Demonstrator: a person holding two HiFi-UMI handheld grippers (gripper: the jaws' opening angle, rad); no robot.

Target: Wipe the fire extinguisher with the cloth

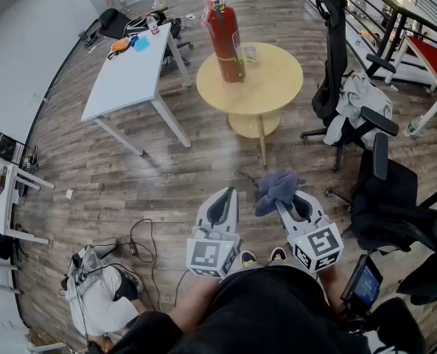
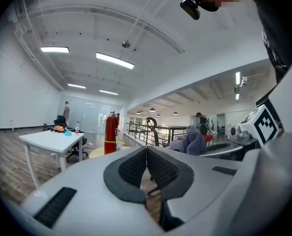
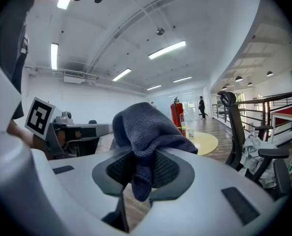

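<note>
A red fire extinguisher point(image 1: 225, 37) stands upright on the round yellow table point(image 1: 277, 87), well ahead of me; it shows far off in the left gripper view as the extinguisher point(image 2: 110, 132) and past the cloth as the extinguisher point(image 3: 177, 113). My right gripper point(image 1: 283, 201) is shut on a blue-grey cloth point(image 1: 278, 187), which bunches above the jaws as the cloth point(image 3: 146, 132). My left gripper point(image 1: 222, 203) is held beside it, jaws closed together with nothing between them. Both grippers hang low, near my body, over the wooden floor.
A white rectangular table point(image 1: 130, 76) stands left of the round one. A black office chair point(image 1: 343, 87) draped with clothing and another chair point(image 1: 395, 205) are at the right. Cables and a bag point(image 1: 96, 290) lie on the floor at lower left. A glass point(image 1: 249, 52) sits by the extinguisher.
</note>
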